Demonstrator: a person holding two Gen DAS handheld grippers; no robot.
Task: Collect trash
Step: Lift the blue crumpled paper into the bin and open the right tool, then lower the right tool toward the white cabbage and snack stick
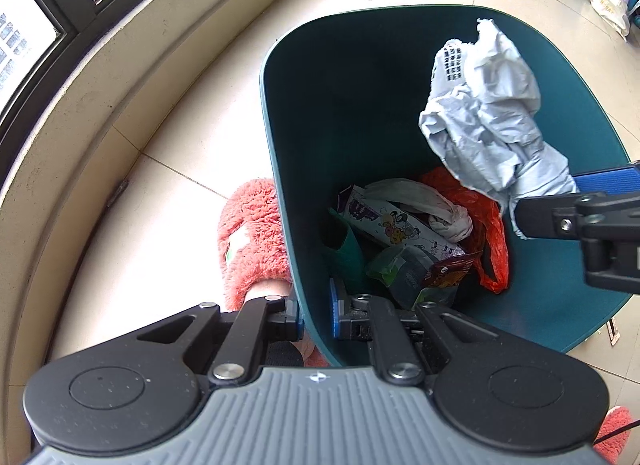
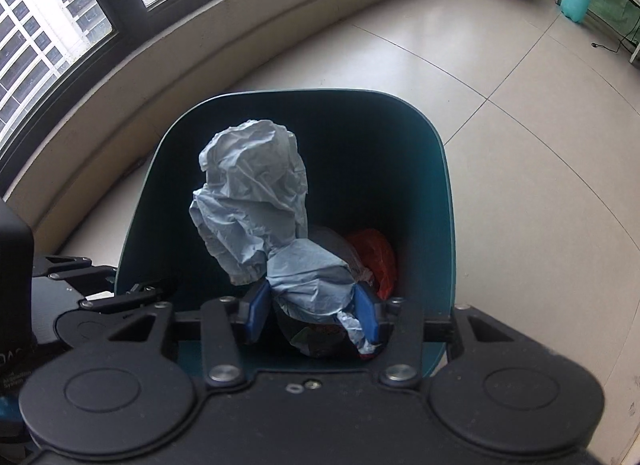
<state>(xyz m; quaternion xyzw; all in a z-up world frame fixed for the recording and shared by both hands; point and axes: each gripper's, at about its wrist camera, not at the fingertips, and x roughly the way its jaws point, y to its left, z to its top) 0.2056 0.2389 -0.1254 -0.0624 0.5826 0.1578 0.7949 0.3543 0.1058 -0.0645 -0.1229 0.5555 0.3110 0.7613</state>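
- Right gripper (image 2: 312, 311) pinches crumpled grey paper (image 2: 256, 193) over the teal bin (image 2: 436, 201).
- Left gripper (image 1: 316, 319) clamps the bin's near rim.
- Beyond both: pale tiled floor (image 2: 500, 65), curved window ledge (image 2: 200, 25).

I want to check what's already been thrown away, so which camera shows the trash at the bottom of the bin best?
Left wrist view: the printed carton and orange plastic bag lie exposed. In the right wrist view, the crumpled grey paper hides most.

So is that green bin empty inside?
No, the bin already holds an orange bag, a printed carton and other wrappers.
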